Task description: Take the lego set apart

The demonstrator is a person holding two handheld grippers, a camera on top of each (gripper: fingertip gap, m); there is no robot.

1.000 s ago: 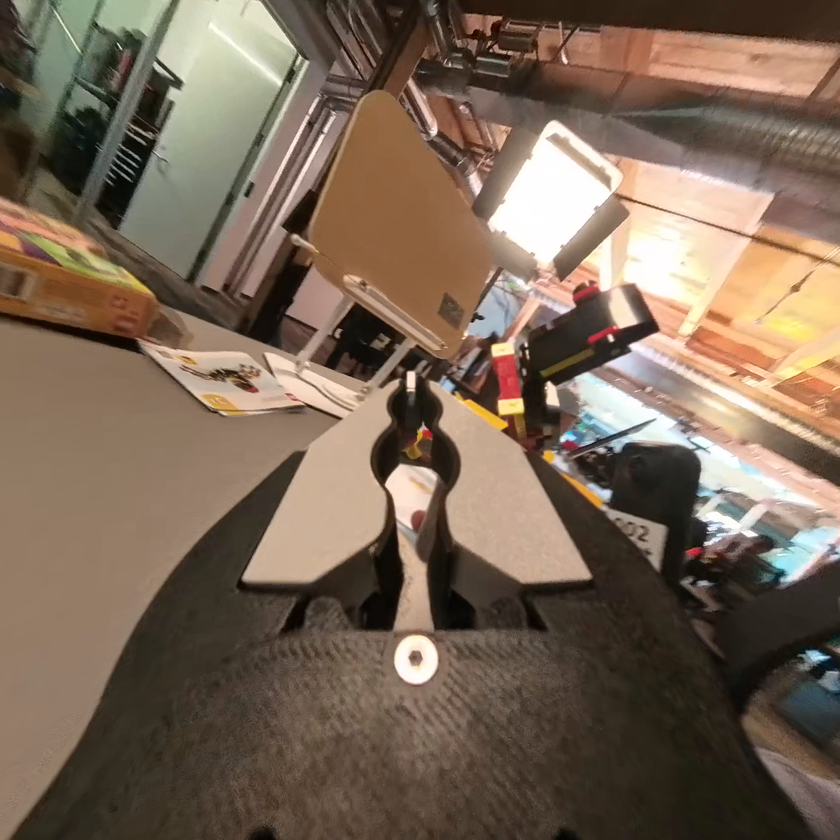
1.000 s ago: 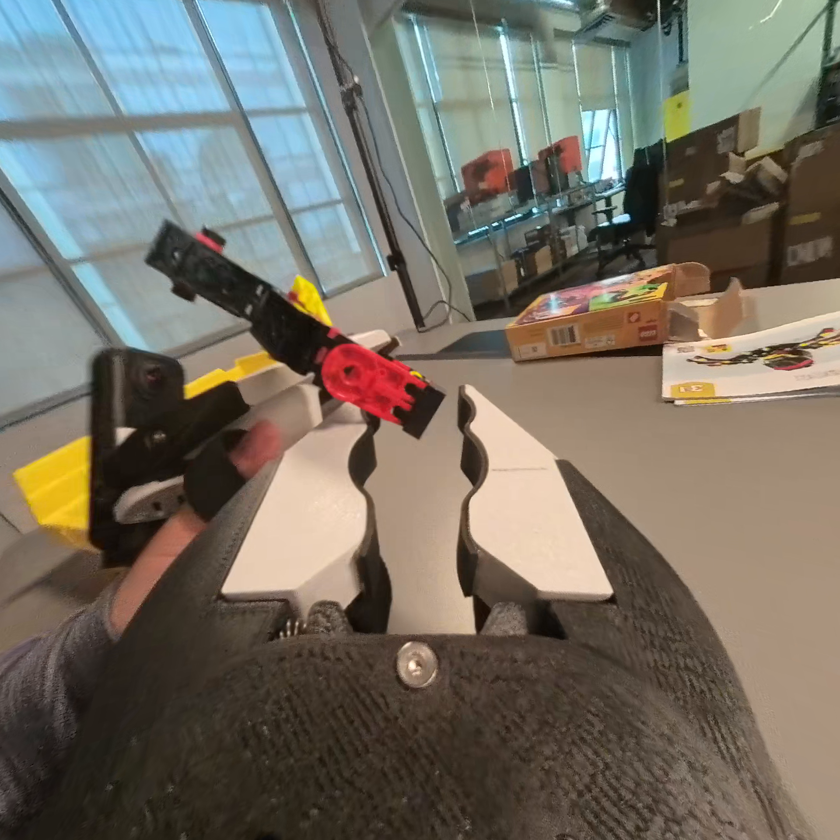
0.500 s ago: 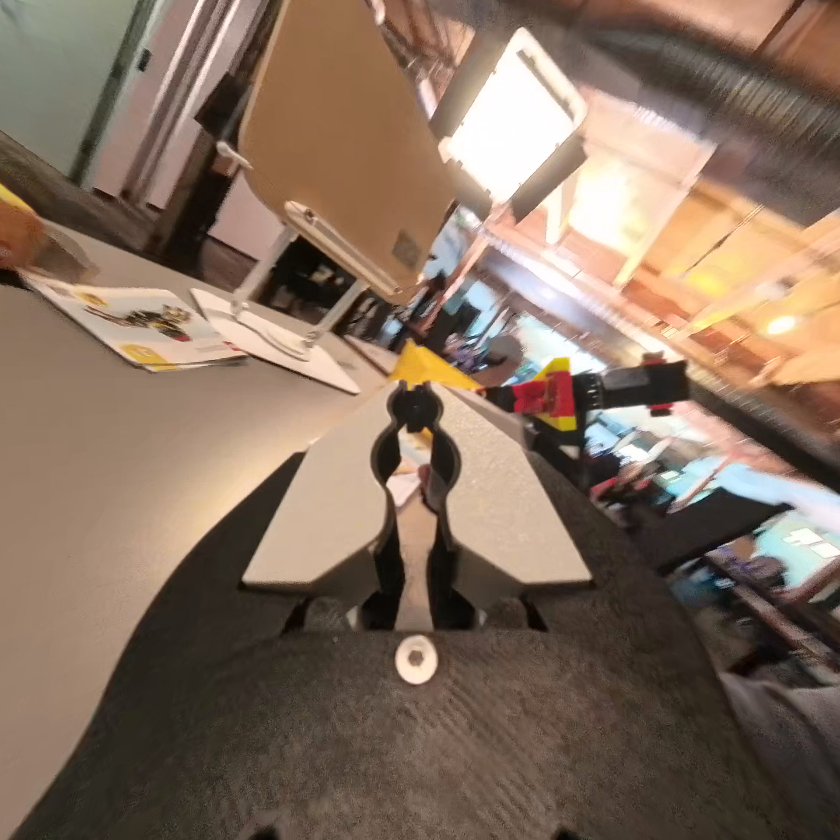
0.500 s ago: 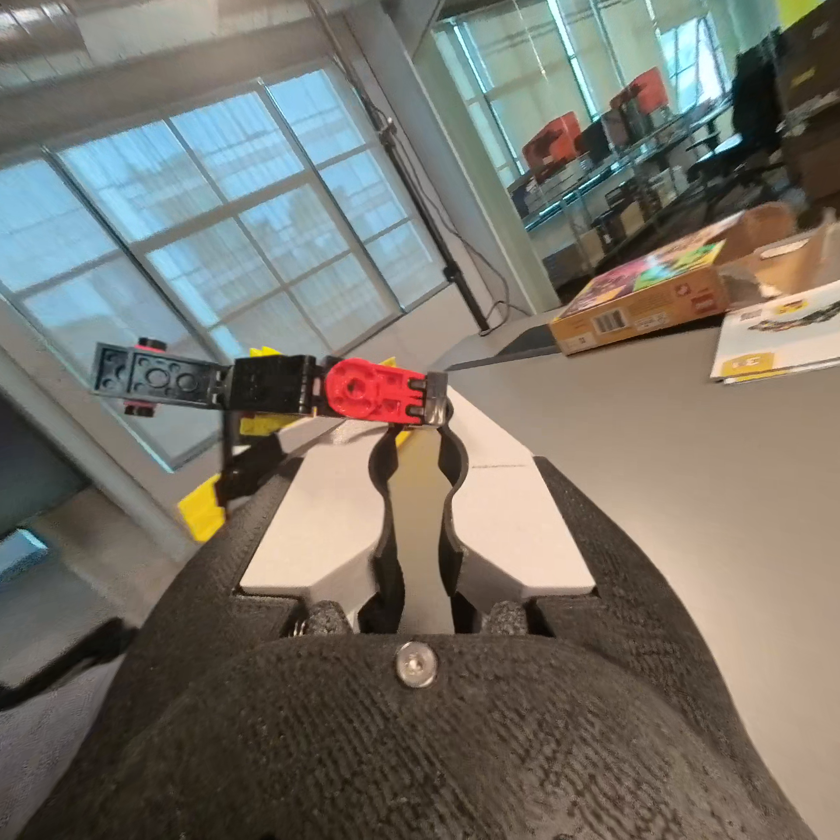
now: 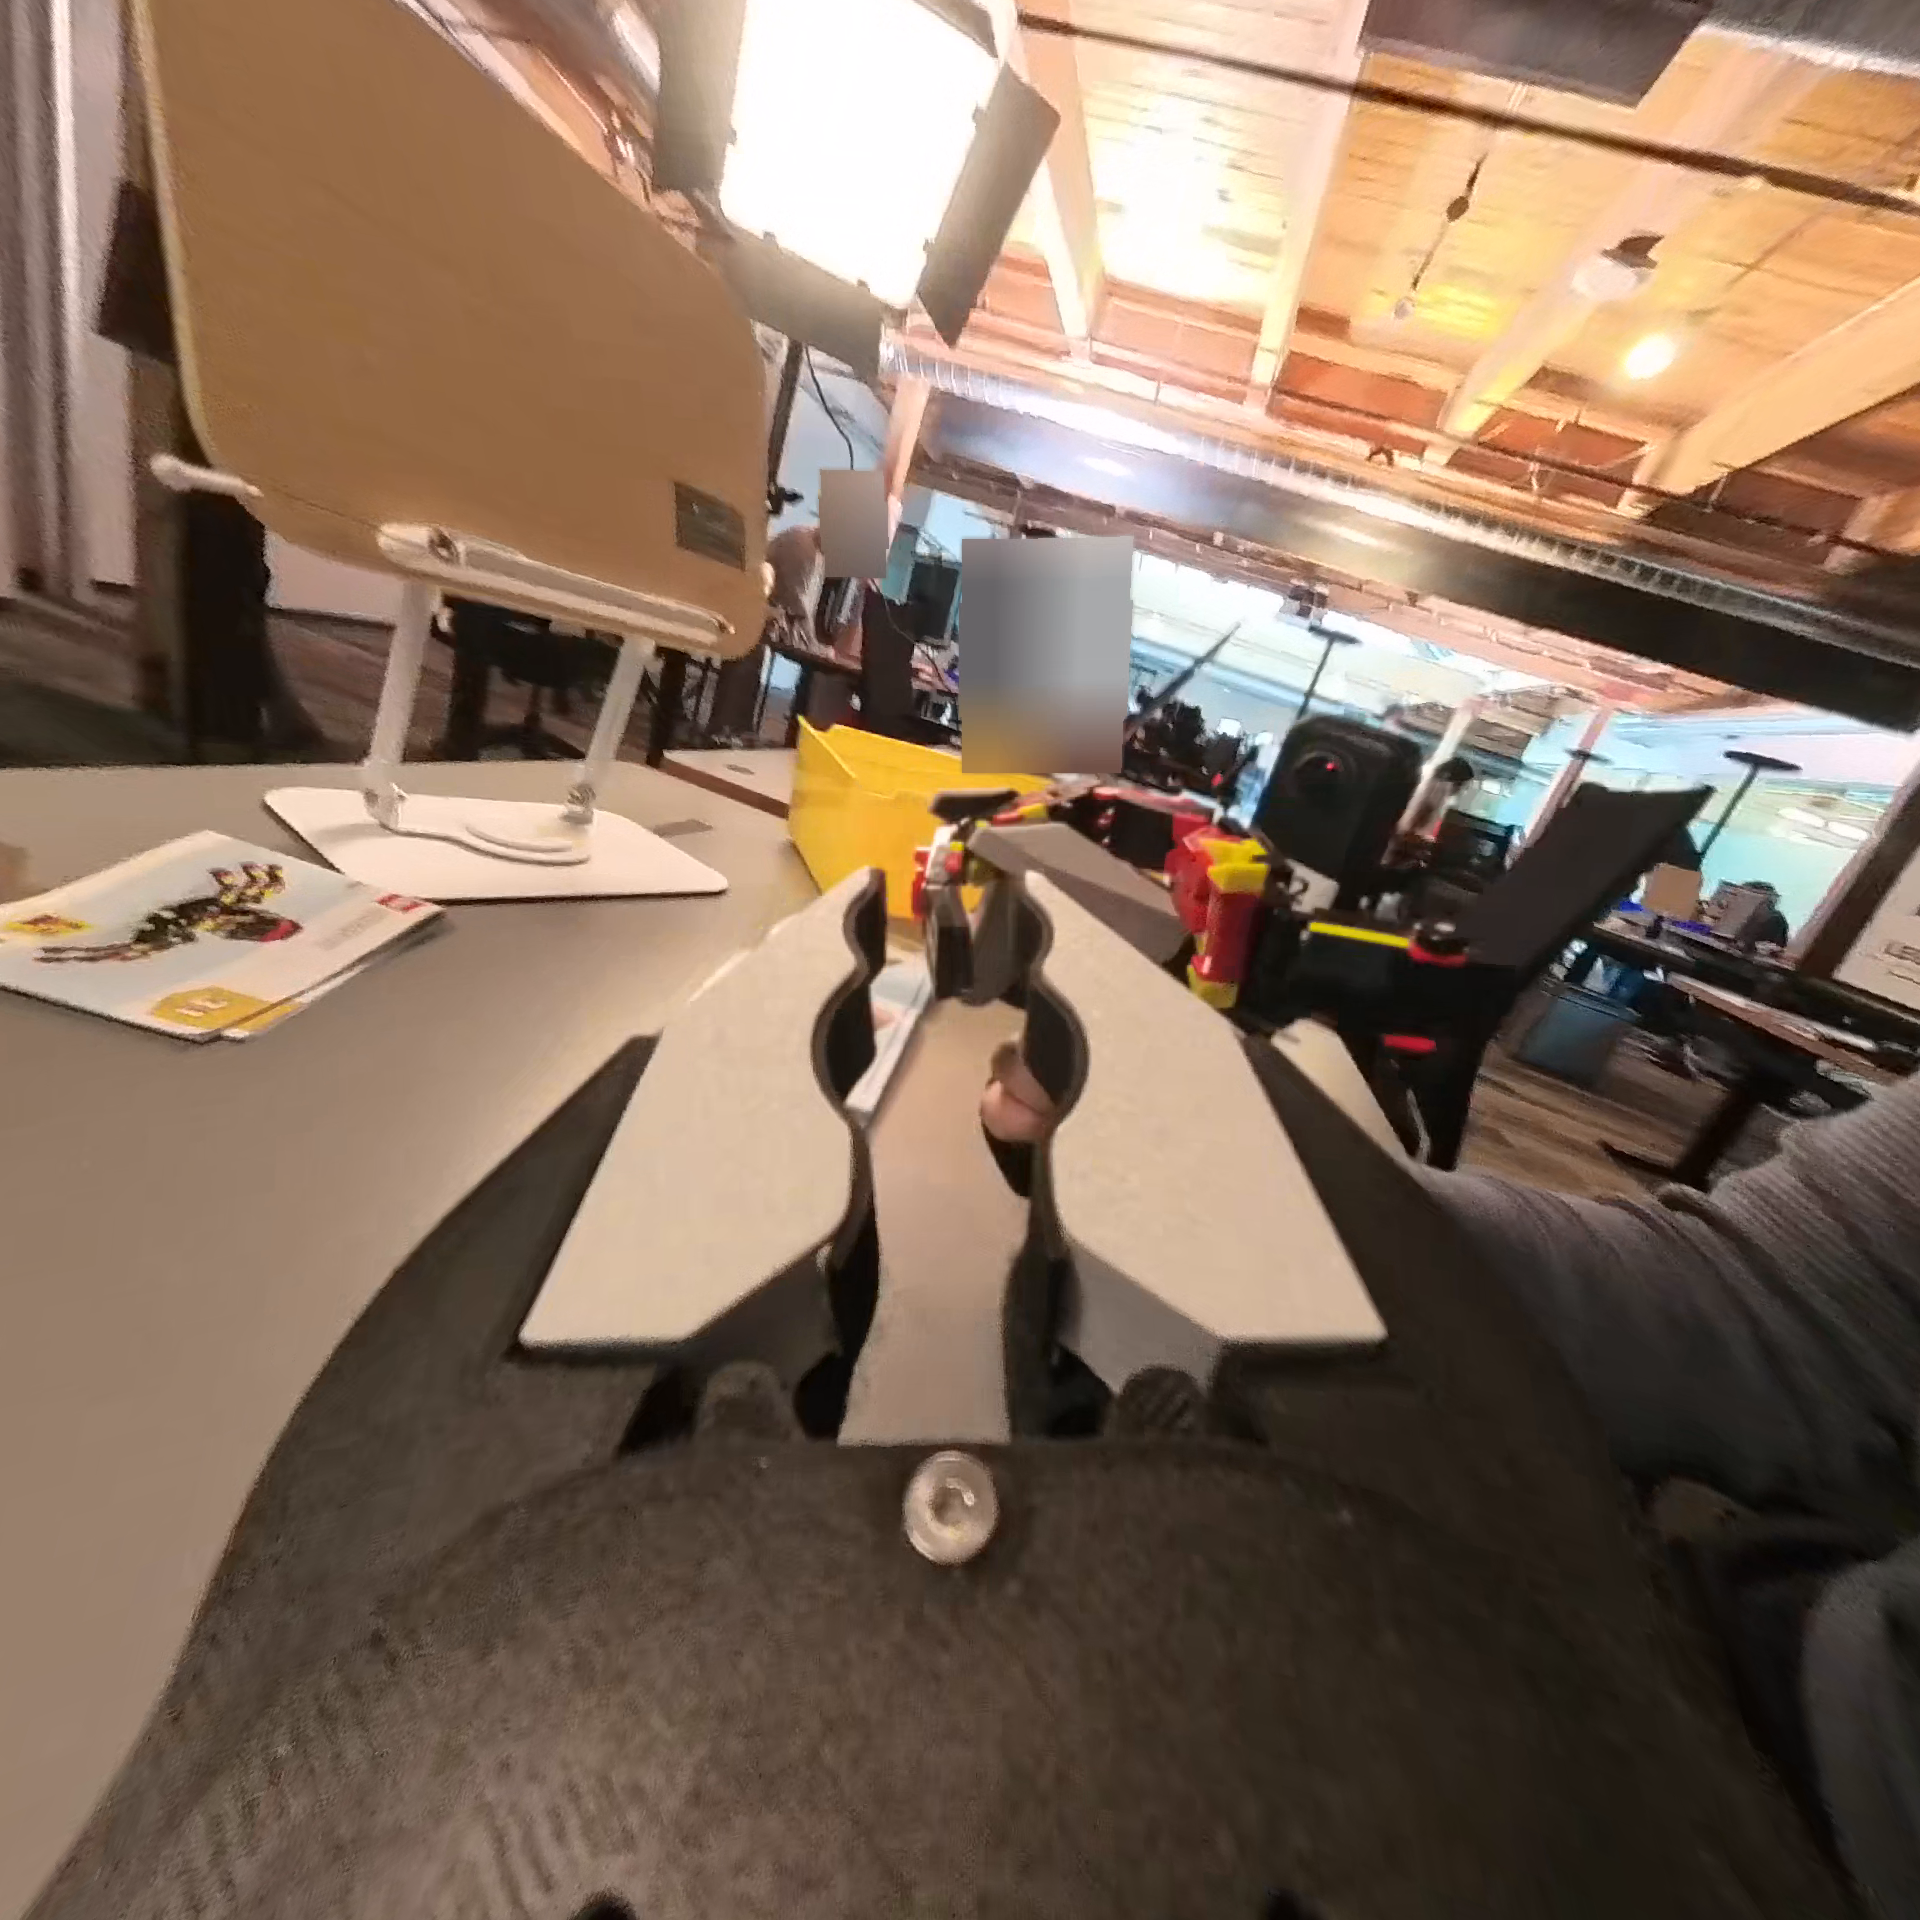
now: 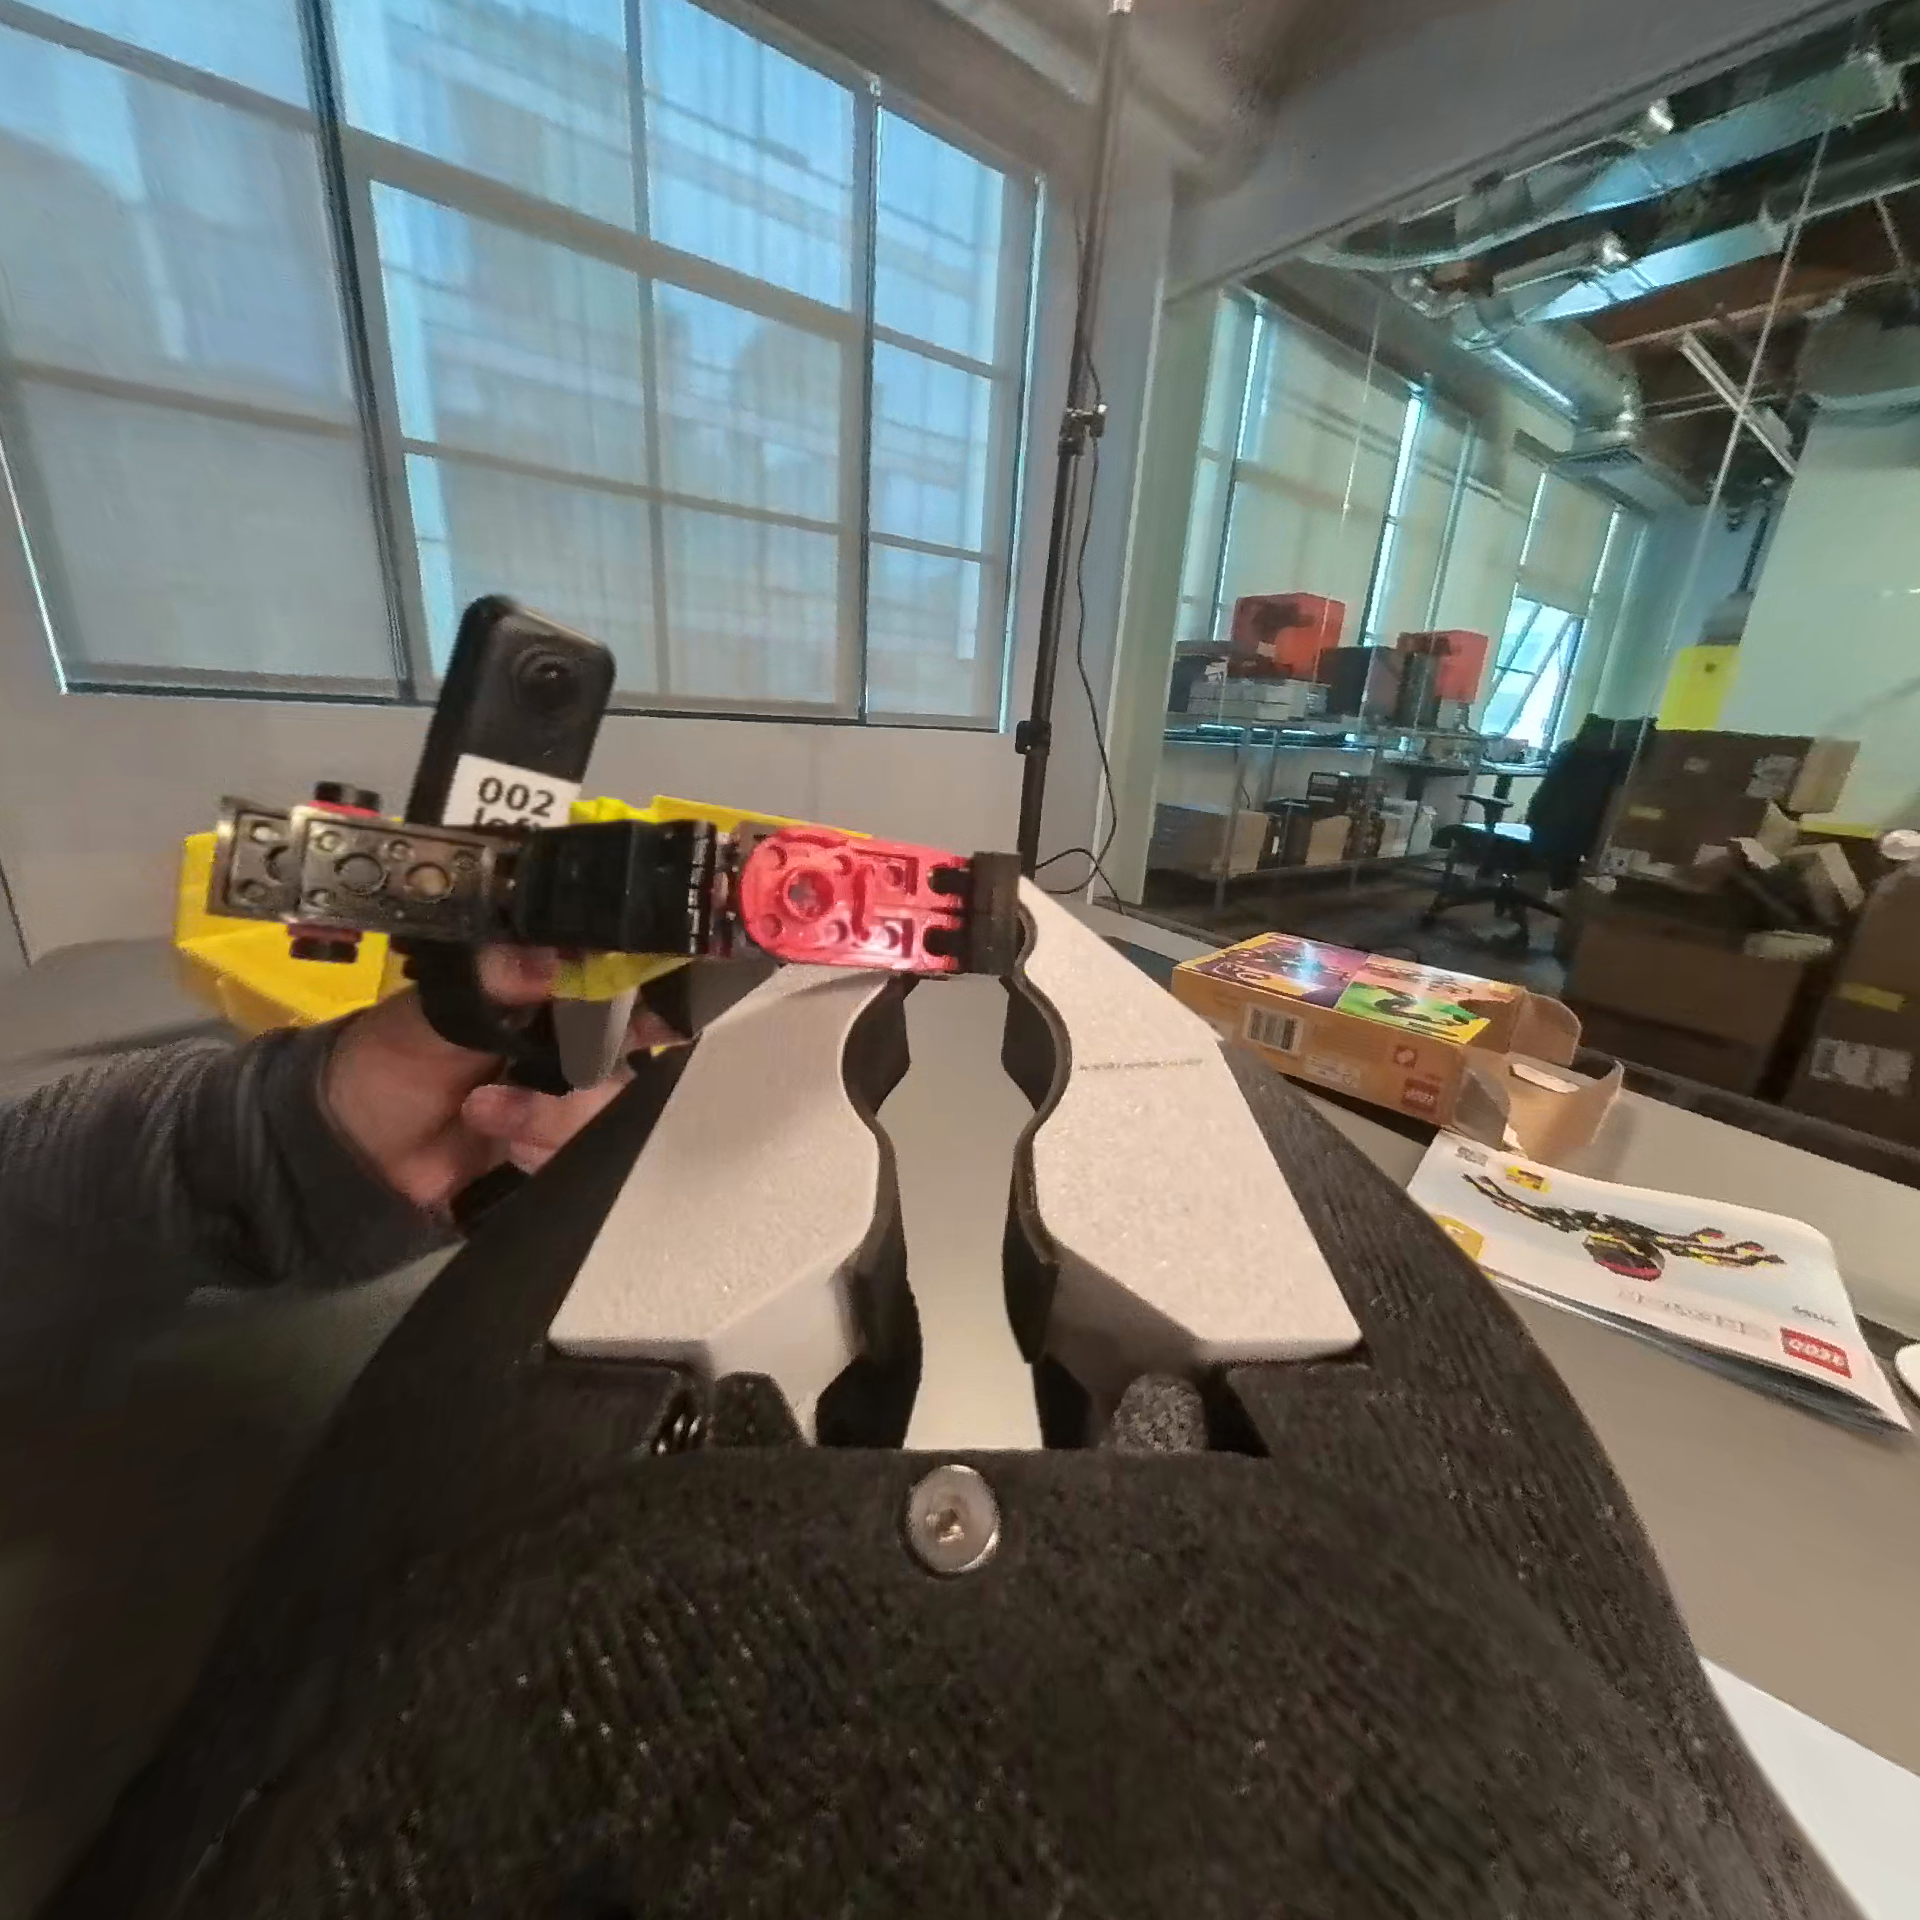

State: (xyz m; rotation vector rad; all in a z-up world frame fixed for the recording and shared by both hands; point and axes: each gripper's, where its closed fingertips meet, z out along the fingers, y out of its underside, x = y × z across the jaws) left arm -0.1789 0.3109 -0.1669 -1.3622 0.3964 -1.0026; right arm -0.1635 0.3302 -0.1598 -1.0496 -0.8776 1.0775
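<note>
R wrist view shows right gripper [image 6: 951, 914] pinching the black end of the lego set [image 6: 623, 894], held level above the counter [image 6: 1714, 1455]; L wrist view alone shows left gripper [image 5: 951, 914] spread, its tips flanking right gripper's tips

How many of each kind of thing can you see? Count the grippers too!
Grippers: 2, left gripper and right gripper
Lego model: 1
Booklet: 1
Box: 1
Yellow bin: 1
Stand: 1
Total: 7
</note>
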